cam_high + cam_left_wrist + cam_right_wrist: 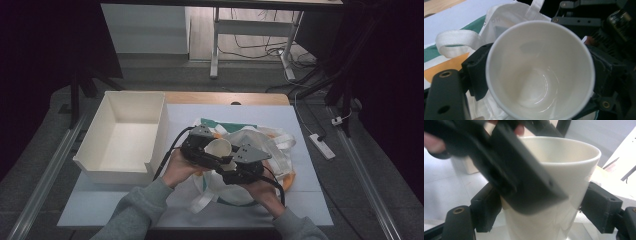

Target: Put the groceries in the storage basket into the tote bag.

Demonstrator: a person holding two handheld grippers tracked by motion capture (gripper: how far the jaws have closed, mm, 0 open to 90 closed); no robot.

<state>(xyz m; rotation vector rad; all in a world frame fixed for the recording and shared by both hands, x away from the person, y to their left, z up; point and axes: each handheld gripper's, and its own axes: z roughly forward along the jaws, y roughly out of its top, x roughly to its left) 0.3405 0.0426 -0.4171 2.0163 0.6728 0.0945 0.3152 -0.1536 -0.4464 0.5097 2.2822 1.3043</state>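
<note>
Sitting between both grippers' jaws, the paper cup (218,148) is clamped

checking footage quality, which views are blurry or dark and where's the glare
High view: edges fall into darkness, the table evenly lit. Left gripper view: paper cup sharp, with a glare ring at its bottom. Right gripper view: the left gripper crosses close and blurred, the cup behind it soft.

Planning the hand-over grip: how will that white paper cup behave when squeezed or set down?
The cup looks thin-walled and empty, so probably light and easy to crush if the jaws close hard. Its glossy surface may slip. It is tall and tapers to a narrow base, so it could tip when set on the soft bag.
</note>
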